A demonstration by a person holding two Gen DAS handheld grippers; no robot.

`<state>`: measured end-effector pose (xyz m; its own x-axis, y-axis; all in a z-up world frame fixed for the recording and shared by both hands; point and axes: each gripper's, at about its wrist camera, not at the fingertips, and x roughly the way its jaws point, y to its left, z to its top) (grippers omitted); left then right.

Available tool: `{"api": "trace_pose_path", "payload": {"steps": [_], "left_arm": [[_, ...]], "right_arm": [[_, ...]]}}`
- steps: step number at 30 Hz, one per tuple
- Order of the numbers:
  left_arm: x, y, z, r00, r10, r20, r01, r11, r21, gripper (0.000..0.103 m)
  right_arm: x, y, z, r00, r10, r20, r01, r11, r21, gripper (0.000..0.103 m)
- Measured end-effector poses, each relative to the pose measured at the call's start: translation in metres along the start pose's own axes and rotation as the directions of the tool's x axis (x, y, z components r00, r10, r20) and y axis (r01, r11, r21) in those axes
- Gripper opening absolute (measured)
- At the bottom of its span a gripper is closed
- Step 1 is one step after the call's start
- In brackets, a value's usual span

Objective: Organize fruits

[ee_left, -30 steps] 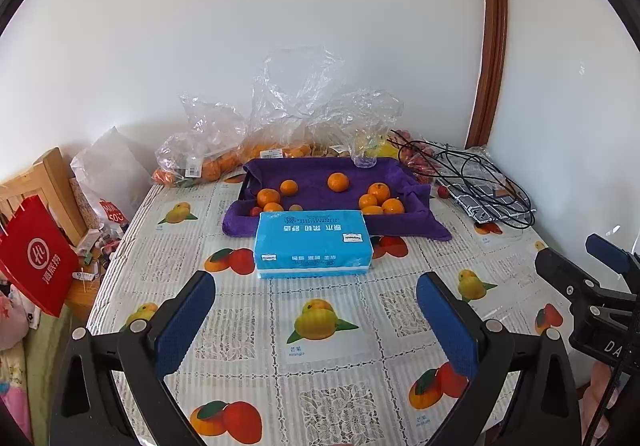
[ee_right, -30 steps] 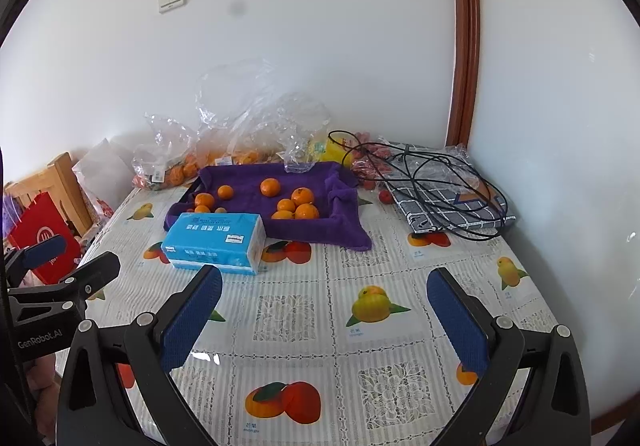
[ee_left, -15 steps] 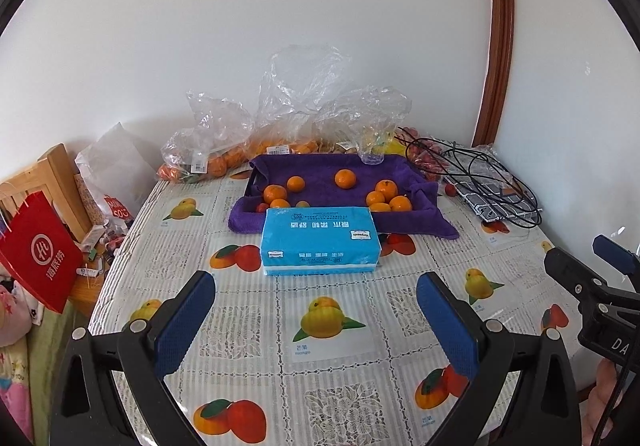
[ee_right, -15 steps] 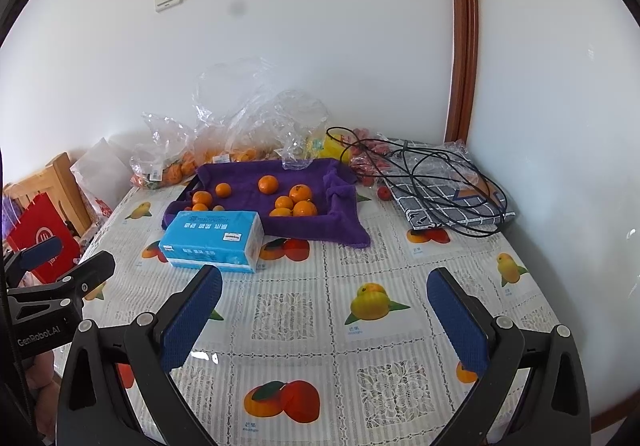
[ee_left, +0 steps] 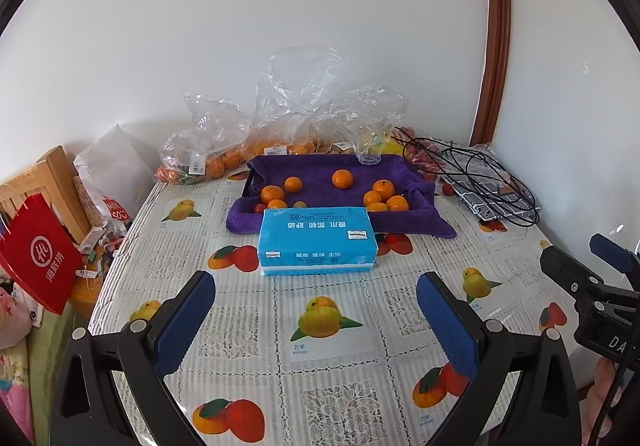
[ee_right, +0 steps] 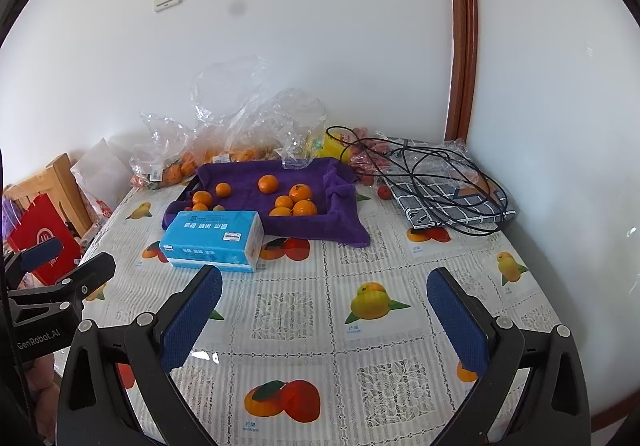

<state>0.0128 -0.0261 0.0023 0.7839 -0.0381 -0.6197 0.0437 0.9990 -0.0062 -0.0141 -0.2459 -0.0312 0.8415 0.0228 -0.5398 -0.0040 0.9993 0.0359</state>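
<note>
Several oranges (ee_left: 342, 179) lie in a tray lined with a purple towel (ee_left: 316, 165) at the back of the table; the tray (ee_right: 340, 181) and oranges (ee_right: 267, 183) also show in the right wrist view. Clear plastic bags of oranges (ee_left: 208, 161) stand behind it by the wall. My left gripper (ee_left: 316, 312) is open and empty over the near table. My right gripper (ee_right: 326, 312) is open and empty, also over the near table, to the right of the left one.
A blue tissue pack (ee_left: 317, 240) lies just in front of the tray. A coil of black cable on a checked cloth (ee_right: 444, 181) lies at the back right. A red paper bag (ee_left: 38, 258) and a wooden chair (ee_left: 48, 181) stand left of the table. White walls bound the back and right.
Both grippers have moved slightly forward and upward toward the tray. Both stay open and empty.
</note>
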Motion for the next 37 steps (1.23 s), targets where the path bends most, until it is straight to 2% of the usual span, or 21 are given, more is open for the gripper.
{"api": "trace_pose_path", "payload": {"steps": [37], "left_arm": [[-0.0043, 0.0070, 0.0023, 1.000, 0.010, 0.010, -0.009, 1.000, -0.022, 0.102]], "right_arm": [[-0.0050, 0.0049, 0.0033, 1.000, 0.007, 0.007, -0.006, 1.000, -0.010, 0.101]]}}
